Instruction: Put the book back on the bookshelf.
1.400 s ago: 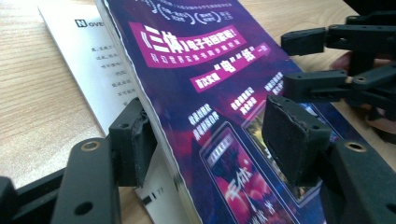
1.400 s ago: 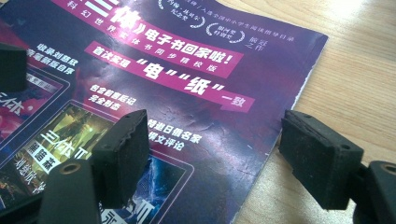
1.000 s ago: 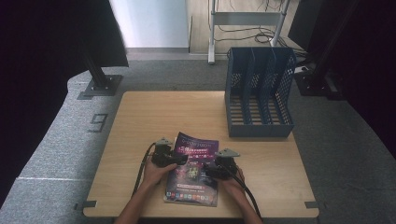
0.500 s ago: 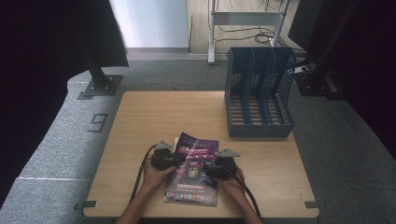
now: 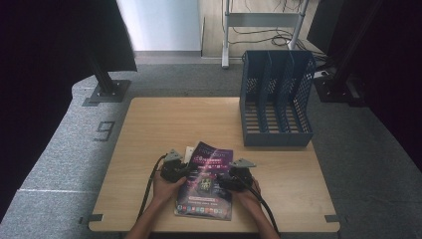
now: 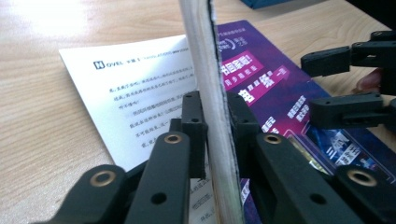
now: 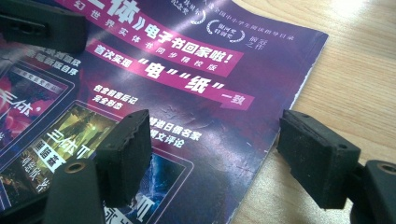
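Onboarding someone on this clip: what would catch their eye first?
The purple magazine at the table's near edge, its left edge lifted and pinched in the left gripper, whose fingers have just been closing on it. The right gripper hangs open over its right edge. A blue file rack stands at the far right corner.

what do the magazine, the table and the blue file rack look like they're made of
Magazine: paper with a glossy printed cover; light glares off the purple, and the left gripper view shows a stack of pale page edges.
Table: seemingly wood or wood-look laminate, matte, with light grain lines.
File rack: probably moulded plastic, even matte blue, with slotted base and perforated walls.
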### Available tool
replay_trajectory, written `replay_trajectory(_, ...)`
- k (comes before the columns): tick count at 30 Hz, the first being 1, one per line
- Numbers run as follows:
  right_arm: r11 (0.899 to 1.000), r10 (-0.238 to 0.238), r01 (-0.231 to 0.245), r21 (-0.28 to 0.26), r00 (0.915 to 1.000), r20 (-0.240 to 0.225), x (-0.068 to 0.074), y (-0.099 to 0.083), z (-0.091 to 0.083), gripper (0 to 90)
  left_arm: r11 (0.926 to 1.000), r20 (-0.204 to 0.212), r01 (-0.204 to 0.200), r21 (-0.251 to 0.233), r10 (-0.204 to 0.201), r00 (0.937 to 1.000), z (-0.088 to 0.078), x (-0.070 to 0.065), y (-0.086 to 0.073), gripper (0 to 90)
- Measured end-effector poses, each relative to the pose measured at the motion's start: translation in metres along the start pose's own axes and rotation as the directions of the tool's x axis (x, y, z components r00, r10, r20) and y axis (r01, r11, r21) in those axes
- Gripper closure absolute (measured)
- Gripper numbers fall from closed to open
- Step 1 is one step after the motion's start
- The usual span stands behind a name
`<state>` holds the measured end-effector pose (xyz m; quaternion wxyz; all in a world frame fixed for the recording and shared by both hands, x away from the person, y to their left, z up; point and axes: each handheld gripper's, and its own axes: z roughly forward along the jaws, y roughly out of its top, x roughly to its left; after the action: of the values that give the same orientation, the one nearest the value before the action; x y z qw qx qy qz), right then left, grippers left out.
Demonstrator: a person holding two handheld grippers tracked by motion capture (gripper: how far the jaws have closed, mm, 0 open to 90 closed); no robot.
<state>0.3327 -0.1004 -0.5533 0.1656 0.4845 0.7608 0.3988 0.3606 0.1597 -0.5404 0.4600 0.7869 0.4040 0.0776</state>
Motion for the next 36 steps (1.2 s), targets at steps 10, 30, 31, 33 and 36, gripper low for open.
replay_trajectory(10,1.0,0.012,-0.012,-0.004,0.9999,-0.004,-0.001,0.0,-0.001,26.2,0.999,0.026,-0.023,-0.039,0.024,0.9994,-0.005,-0.004,0.003,86.1)
replay_trajectory(30,0.997,0.049,-0.054,-0.062,0.9955,-0.081,-0.008,0.007,-0.016,23.2,0.9845,0.047,-0.084,-0.154,0.092,0.9946,-0.03,-0.031,0.02,86.3)
replay_trajectory(31,0.997,0.041,-0.046,-0.062,0.9958,-0.082,-0.008,0.008,-0.018,22.8,0.9838,0.047,-0.089,-0.156,0.097,0.9941,-0.031,-0.032,0.021,86.3)
replay_trajectory(33,0.997,0.038,-0.044,-0.07,0.995,-0.092,-0.009,0.009,-0.02,22.6,0.9805,0.048,-0.102,-0.168,0.111,0.9926,-0.035,-0.035,0.024,86.3)
replay_trajectory(36,0.995,0.043,-0.052,-0.09,0.9937,-0.104,-0.01,0.011,-0.023,22.5,0.977,0.051,-0.109,-0.183,0.12,0.9914,-0.04,-0.039,0.026,86.3)
